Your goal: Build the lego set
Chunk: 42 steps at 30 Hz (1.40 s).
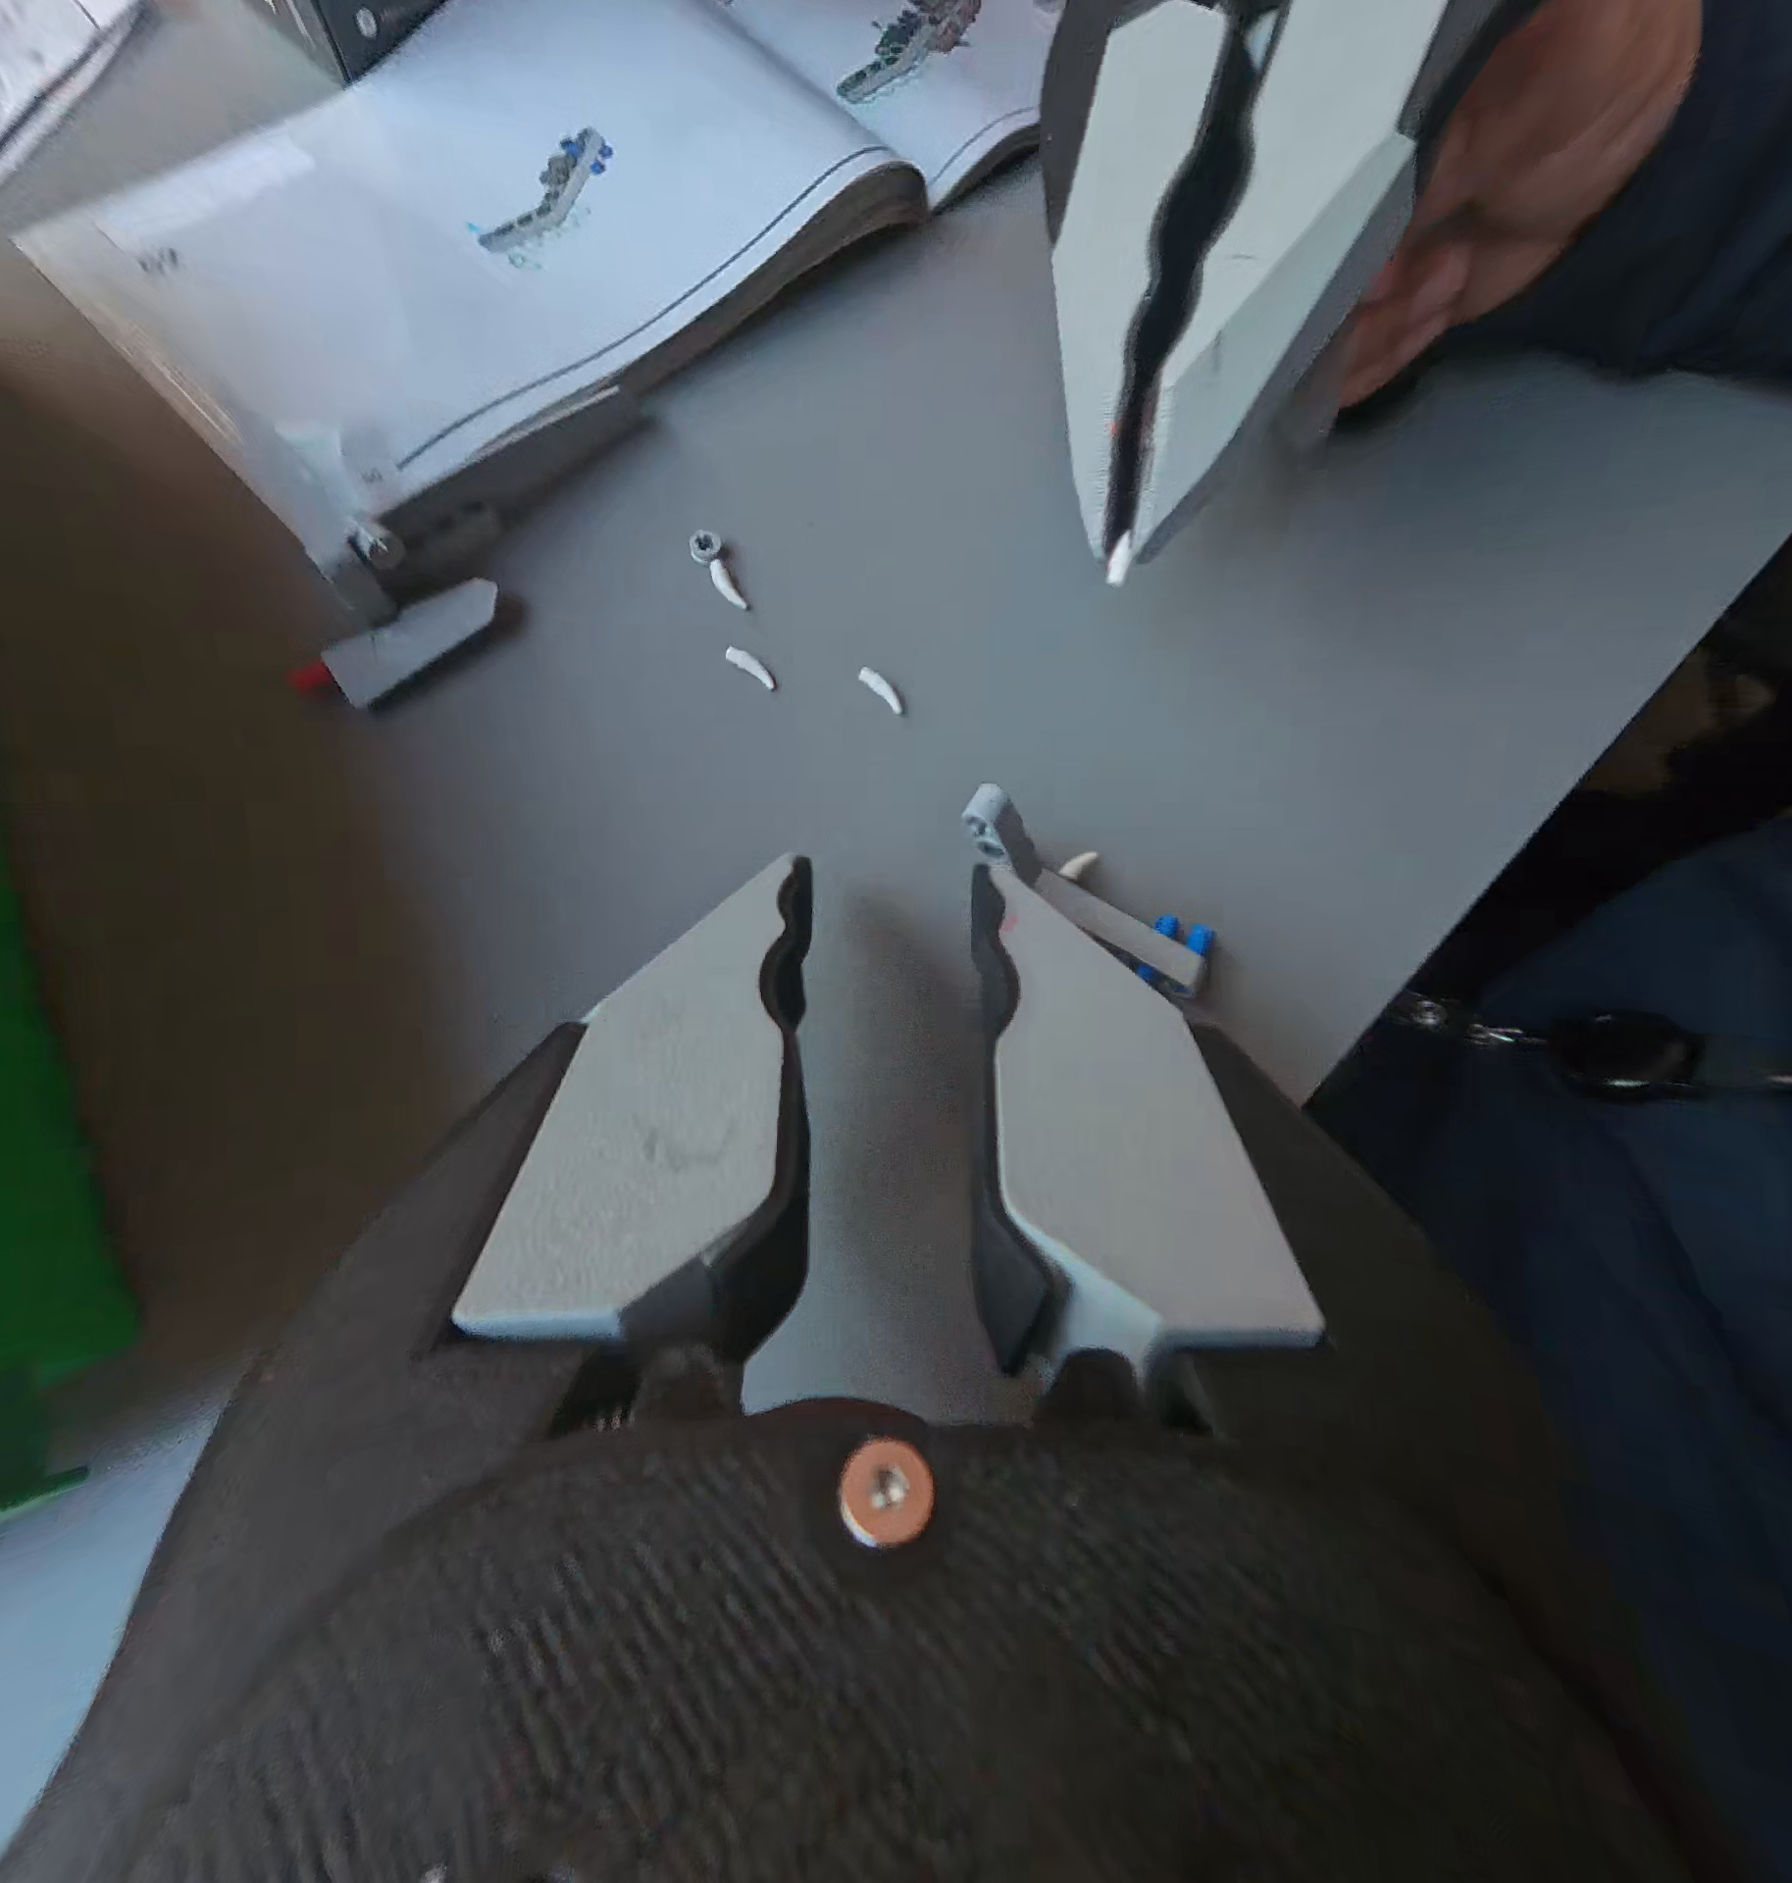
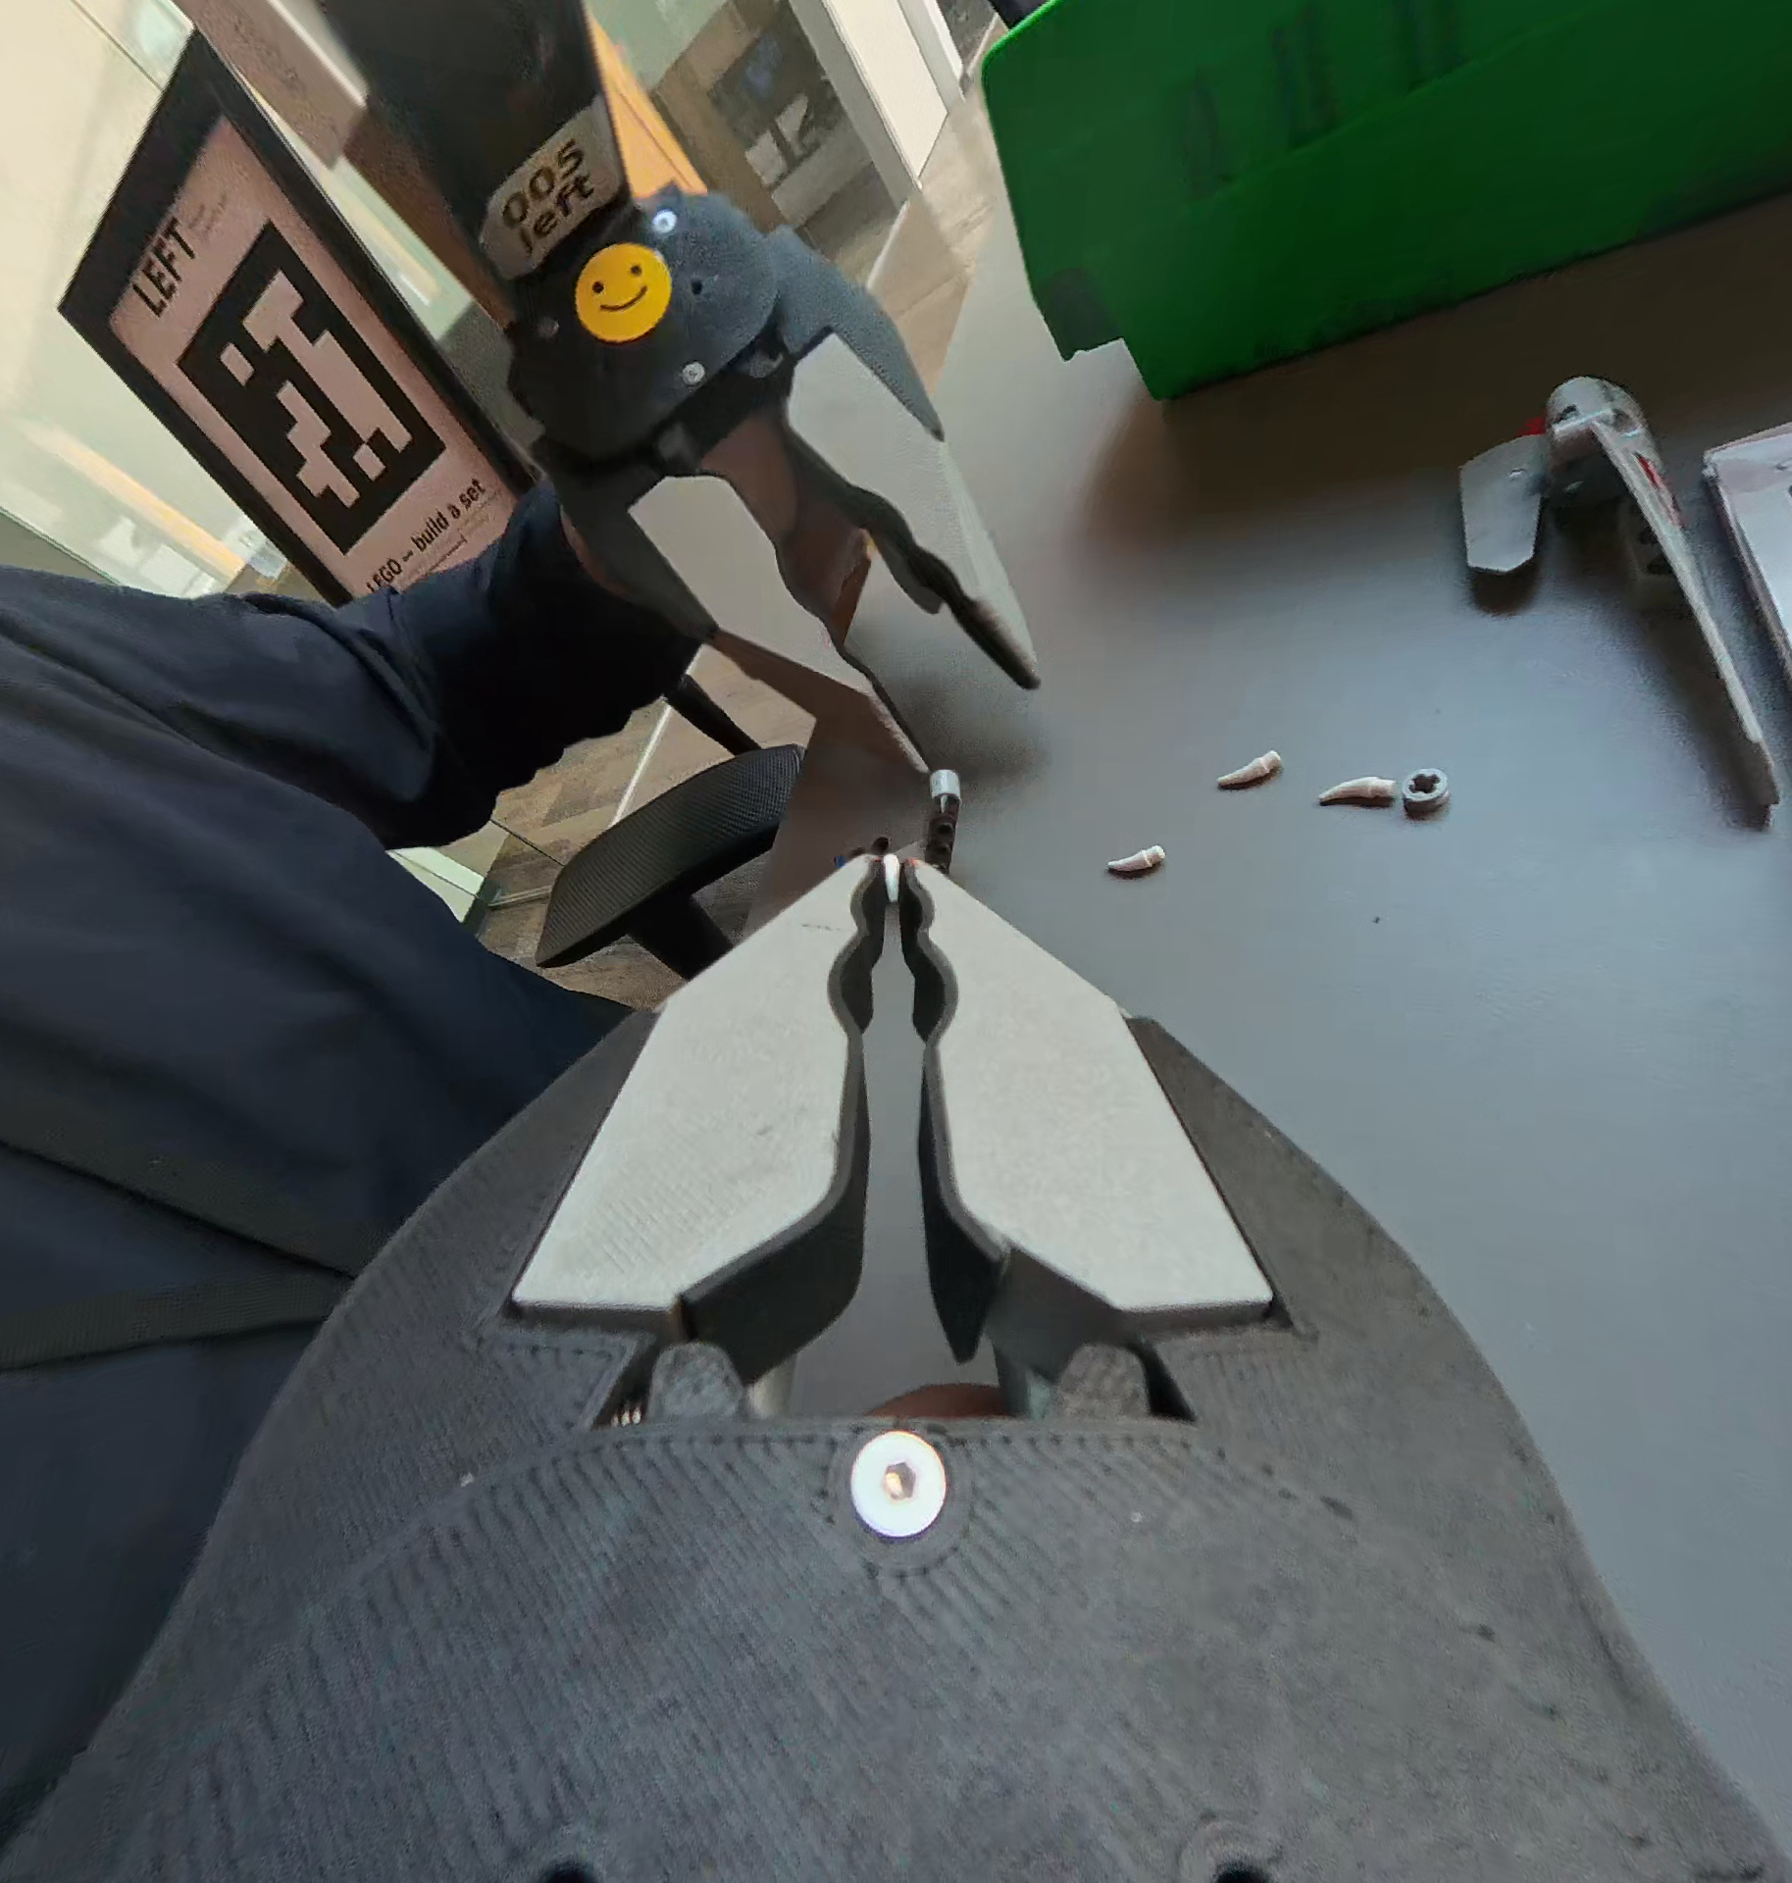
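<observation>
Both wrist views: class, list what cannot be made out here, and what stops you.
- White tooth piece: right wrist view, only its tip shows; right gripper fingers cover the rest.
- Grey beam assembly: left wrist view, partly behind left gripper finger.
- Instruction booklet: left wrist view, blurred.

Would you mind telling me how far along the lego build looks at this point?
Early, by the look of it. Done: a small grey beam assembly with blue pins and a larger grey sub-assembly with a red part lie on the grey table. In hand: the right tool pinches a small white tooth-shaped piece; the left tool is open. Left: three loose white teeth and a grey bush.
</observation>
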Available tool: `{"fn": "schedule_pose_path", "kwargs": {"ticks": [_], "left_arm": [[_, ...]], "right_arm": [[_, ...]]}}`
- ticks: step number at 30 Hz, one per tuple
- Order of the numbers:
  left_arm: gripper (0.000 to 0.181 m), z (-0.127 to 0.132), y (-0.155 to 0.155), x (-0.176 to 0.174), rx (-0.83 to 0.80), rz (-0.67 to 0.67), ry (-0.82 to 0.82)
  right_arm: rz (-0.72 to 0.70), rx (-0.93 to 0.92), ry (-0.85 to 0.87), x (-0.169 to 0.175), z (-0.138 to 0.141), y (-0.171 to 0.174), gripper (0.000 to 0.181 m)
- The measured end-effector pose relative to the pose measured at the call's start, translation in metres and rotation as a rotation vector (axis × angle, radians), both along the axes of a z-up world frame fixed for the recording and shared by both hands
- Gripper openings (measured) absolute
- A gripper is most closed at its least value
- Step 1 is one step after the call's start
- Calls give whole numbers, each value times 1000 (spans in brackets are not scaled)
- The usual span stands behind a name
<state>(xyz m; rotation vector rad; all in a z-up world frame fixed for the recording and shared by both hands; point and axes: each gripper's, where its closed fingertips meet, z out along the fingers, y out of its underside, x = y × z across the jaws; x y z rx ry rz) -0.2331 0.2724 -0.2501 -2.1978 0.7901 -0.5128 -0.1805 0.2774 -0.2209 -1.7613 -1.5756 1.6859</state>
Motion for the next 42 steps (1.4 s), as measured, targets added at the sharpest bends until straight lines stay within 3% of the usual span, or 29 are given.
{"fn": "schedule_pose_path", "kwargs": {"ticks": [1, 5, 7, 8, 14, 17, 22, 28, 35, 42], "left_arm": [[31, 0, -1, 0, -30, -6, -34], [32, -3, -7, 14, -124, -65, -163], [30, -12, -11, 20, -165, -93, -148], [19, -13, -13, 24, -170, -116, -146], [10, -15, -17, 33, -213, -147, -162], [7, -12, -15, 34, -190, -139, -168], [5, 17, -15, 39, -5, -69, -289], [5, 7, -48, 22, 53, 105, -278], [5, -2, -50, 24, -29, 88, -292], [5, -7, -61, 35, -83, -31, -287]], "right_arm": [[2, 9, -6, 0, -1, -1, 0], [5, 31, -19, -1, -4, -5, 0], [10, 36, -28, -3, -5, -9, 0], [14, 37, -34, -3, -6, -11, 0], [25, 35, -48, -3, -9, -14, 0], [26, 20, -35, -4, -6, -16, 0], [21, -22, 7, -4, 2, -23, 0], [32, -22, 7, -1, 1, -27, 0], [19, 9, 4, -2, 0, -28, 0], [10, 9, 15, 1, 2, -25, 0]]}}
